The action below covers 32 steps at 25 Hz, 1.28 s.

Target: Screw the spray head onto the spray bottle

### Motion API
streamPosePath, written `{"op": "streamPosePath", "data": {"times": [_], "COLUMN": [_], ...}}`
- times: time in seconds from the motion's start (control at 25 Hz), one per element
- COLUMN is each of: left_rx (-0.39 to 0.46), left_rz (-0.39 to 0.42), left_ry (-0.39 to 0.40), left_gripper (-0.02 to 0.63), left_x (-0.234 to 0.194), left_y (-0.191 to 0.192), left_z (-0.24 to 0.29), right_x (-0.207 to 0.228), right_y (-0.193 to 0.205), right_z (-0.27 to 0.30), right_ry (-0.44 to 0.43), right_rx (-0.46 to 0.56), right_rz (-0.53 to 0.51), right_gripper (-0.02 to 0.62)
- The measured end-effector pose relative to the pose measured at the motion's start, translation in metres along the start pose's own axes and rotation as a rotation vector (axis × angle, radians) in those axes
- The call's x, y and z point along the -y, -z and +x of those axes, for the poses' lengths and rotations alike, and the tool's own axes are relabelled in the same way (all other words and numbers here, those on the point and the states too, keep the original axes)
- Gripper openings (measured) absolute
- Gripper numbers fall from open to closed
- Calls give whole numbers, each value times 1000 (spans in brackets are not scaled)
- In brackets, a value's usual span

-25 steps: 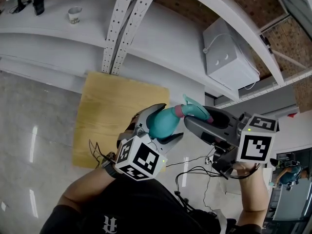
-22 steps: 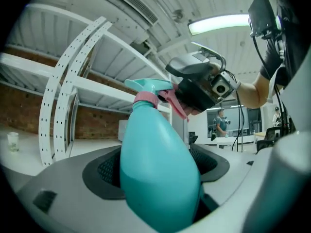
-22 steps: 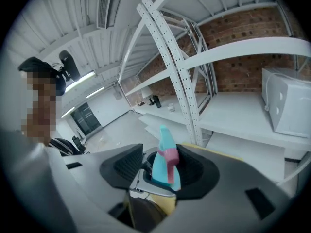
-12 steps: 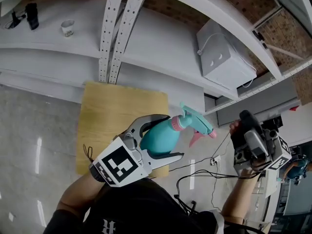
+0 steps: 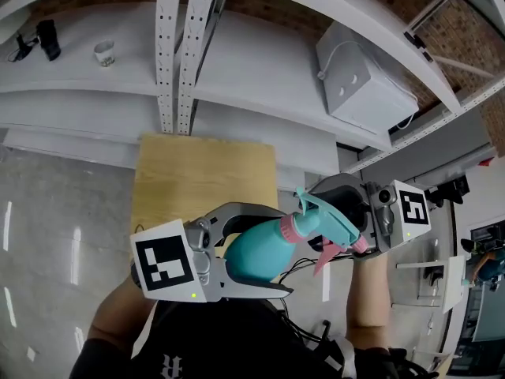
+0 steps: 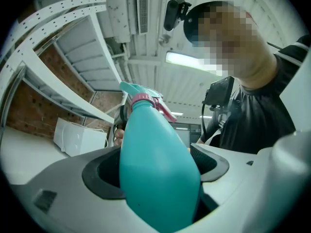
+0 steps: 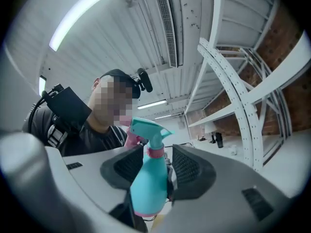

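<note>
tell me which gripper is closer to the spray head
Right. The right gripper, fingers just opened wider, brackets the pink collar right under the spray head; the left gripper clamps the bottle body farther down.

Smooth plastics against pale wood, painted metal and rough brick

The spray bottle (image 5: 252,259) is smooth teal plastic with a soft sheen. Its spray head (image 5: 327,218) is the same teal plastic, with a pink plastic collar and trigger. The left gripper (image 5: 286,251) has a matt light-grey plastic shell and 2 black pads (image 6: 208,160) with a finely ribbed, rubbery-looking face. The tabletop (image 5: 197,176) is pale matt wood, the perforated rails (image 5: 168,46) look like white-painted metal, the wall (image 5: 465,30) is rough brick, and the floor (image 5: 47,235) is glossy grey.
</note>
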<state>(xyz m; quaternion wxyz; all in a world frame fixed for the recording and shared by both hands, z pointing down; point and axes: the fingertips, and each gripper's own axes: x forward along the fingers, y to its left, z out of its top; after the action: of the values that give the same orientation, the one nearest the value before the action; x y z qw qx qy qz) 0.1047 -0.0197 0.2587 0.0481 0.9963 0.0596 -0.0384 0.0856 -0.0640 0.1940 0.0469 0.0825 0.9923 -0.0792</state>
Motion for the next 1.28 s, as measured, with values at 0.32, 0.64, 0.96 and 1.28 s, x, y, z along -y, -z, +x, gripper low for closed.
{"op": "streamPosePath", "data": {"times": [0.32,0.64,0.96,1.28], "left_rx": [-54,-142,-244,-217], "left_rz": [29,212,243,171], "left_ry": [-45,-271,-599,-662], "left_gripper": [394,394,394,394], "left_x": [-3,-28,-77,-98], "left_y": [9,17,38,57], "left_z": [4,3,-11,-10], "right_x": [-6,6,49,75], "right_y": [-2,7,28,49], "right_z": [20,19,4,-3], "right_ry": [15,162,562,857], "right_rx": [-22,-185,-218,-300], "right_rz": [22,68,197,232], "right_gripper": [133,130,130,130]}}
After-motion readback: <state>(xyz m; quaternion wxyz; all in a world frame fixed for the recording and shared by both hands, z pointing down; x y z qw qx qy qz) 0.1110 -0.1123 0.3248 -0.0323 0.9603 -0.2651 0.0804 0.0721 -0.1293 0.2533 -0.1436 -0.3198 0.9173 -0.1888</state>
